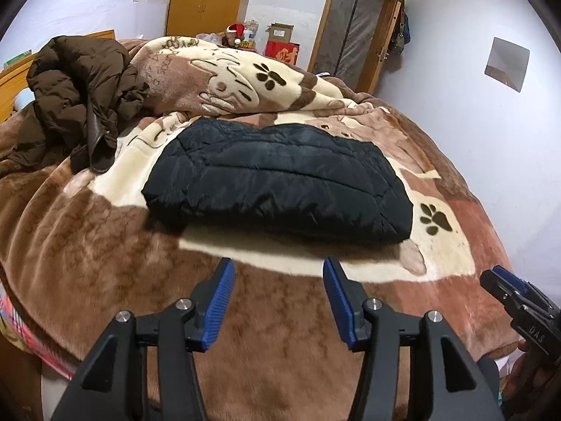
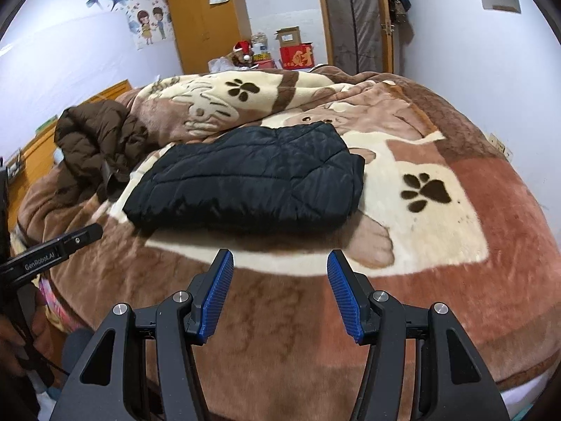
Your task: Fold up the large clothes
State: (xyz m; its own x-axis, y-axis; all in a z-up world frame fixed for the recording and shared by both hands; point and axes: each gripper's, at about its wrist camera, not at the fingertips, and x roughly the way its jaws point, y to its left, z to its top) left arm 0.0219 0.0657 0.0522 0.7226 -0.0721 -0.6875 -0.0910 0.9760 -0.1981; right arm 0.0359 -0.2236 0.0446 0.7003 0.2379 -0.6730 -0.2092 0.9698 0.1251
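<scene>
Left hand-held gripper is hovering wide open and empty over the bed; the black jacket is lying folded at 12 o'clock, the brown coat heaped unfolded at 10 o'clock. Right hand-held gripper is likewise gaping, holding nothing — one garment looks done, the brown coat seemingly remaining.

Both views are evenly lit by soft indoor light from above, moderately bright with a cool tint on the walls. A short shadow lies along the near edge of the black jacket on the blanket. The fisheye bends the bed's edges and darkens the corners. Focus is sharp centrally; the black jacket's quilting loses detail in darkness.
</scene>
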